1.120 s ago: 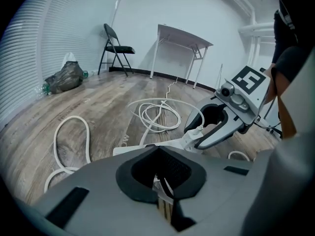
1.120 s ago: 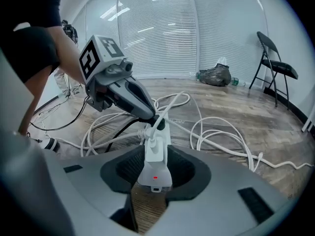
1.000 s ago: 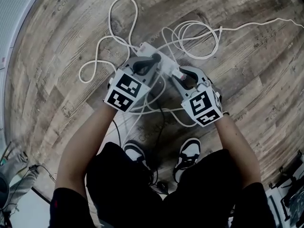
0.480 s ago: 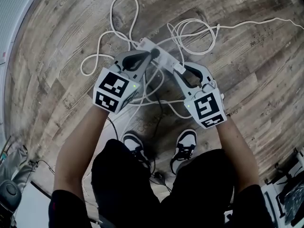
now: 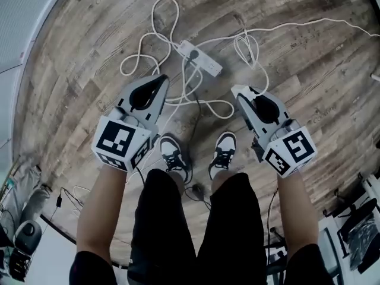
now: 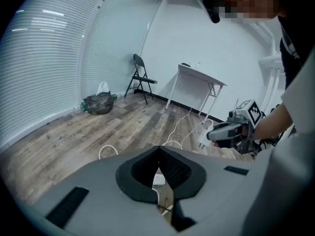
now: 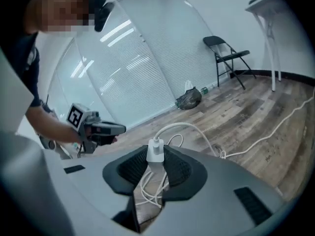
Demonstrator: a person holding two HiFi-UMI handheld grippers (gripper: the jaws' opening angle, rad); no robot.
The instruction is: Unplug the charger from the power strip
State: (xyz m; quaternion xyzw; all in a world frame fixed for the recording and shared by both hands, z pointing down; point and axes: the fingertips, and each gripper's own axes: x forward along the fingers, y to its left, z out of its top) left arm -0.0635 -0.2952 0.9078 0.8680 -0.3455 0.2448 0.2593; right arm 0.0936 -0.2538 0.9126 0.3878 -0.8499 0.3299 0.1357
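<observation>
Pinched across its two flat sides in the right tongs (image 5: 238, 91): the charger (image 7: 155, 154), a small white block, upright between the pads, raised well above the floor (image 5: 309, 70); down on that wooden floor, well apart from both tongs: the power strip (image 5: 200, 58), among loops of white cable; to judge by that gap, unplugged already. Left tongs (image 6: 158, 149) pressed together at the tips, nothing between them, only floor showing through the gap behind.

Judged light and rigid, with a smooth plastic shell likely to slip under a weak squeeze; best taken by the body, flat faces against the pads, as here; never by the cable (image 7: 177, 123), thin and limp, arching off the charger's far end and trailing down to the floor; likely to drag a little and to snag in the loops beside the strip; worth a firm but modest pinch and a pull along the slack; no call for great force; probably no harm from a short drop, though better not tried.
</observation>
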